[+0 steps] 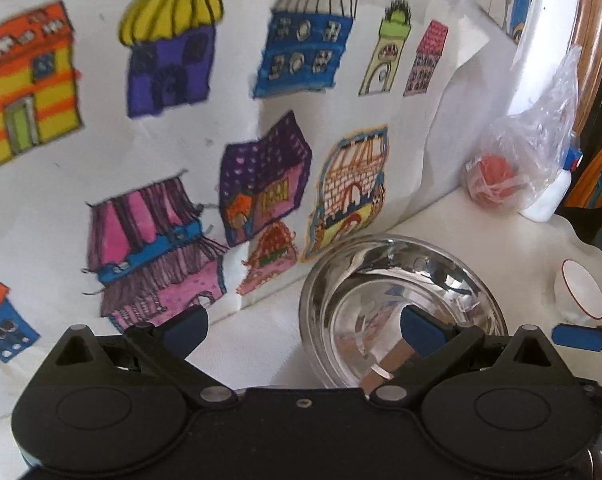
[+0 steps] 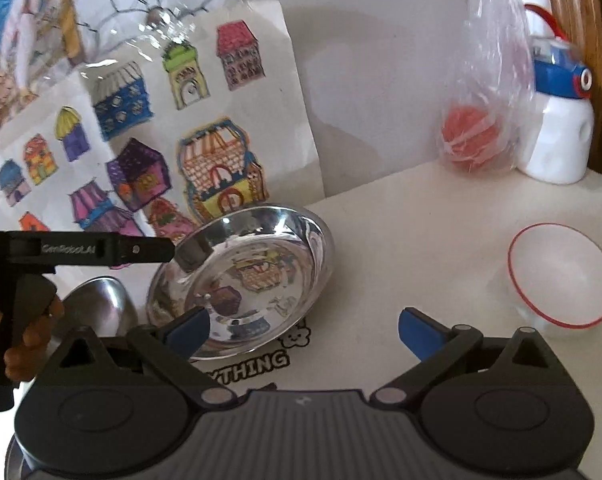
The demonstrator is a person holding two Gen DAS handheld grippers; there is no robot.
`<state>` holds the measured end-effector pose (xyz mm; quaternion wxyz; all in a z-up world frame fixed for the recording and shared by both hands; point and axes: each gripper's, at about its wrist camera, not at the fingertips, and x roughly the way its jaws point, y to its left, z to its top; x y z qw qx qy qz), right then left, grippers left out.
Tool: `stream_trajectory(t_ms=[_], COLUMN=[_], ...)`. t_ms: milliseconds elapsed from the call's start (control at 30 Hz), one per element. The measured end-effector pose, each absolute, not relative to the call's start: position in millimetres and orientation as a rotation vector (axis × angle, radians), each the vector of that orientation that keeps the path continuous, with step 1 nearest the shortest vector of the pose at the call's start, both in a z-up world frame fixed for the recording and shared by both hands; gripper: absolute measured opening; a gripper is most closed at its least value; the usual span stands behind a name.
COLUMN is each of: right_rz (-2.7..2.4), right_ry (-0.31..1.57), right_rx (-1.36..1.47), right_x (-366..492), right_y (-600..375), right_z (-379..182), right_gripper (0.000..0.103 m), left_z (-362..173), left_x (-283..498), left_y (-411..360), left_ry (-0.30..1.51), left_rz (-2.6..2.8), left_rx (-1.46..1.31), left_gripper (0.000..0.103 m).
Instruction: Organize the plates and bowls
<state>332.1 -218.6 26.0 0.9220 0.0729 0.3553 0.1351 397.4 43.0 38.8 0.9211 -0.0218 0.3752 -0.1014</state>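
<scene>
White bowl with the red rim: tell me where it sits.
In the right wrist view the white bowl sits on the table's right side, right of the steel plate, in front of the white bottle.

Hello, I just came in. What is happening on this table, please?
A person holds a gripper in each hand to sort dishes. The left gripper is open, with one finger reaching over the rim of the shiny steel bowl. The right gripper hangs open between that bowl and a white bowl with a red rim, gripping nothing. Another steel dish lies at the left.
</scene>
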Motion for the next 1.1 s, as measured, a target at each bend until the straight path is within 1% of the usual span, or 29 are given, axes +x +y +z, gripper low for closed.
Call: stream_trajectory(t_ms=[233,367,567,767,933,1000,1033,1100], right_rz=[0.275,0.277,0.282,0.288,0.291,0.292,0.296,0.298], right_ry=[0.782,0.802,0.828,0.83,0.832,0.833,0.836,0.838], right_rx=[0.18,0.183,0.189,0.193,0.188,0.188,0.191,0.198], right_x=[346.1,350.6,355.4,358.7,361.2,361.9,362.8,363.9], right_y=[-214.5,-210.6,-205.8,-204.0,-202.1,-201.8,-201.6,-201.7], right_z=[15.4,13.7,10.2,10.6,9.4,9.3,9.2,8.8], right_gripper=[0.1,0.094,0.089,0.081,0.071,0.061,0.059,0.053], left_z=[33.1,32.0,28.7,23.3,20.3,19.1,18.5,17.7], left_x=[400.7,403.2,406.6,412.7,417.2,418.9,419.6,421.2], left_y=[39.9,37.9,33.1,25.8,22.2,21.8,20.9,19.0], left_ry=[0.792,0.8,0.811,0.83,0.848,0.859,0.863,0.87], left_rz=[-0.222,-0.225,-0.236,-0.25,-0.261,-0.271,-0.276,-0.283], left_rx=[-0.047,-0.046,-0.04,-0.047,-0.06,-0.069,-0.073,-0.075], left_gripper=[0.102,0.101,0.1,0.098,0.091,0.083,0.081,0.074])
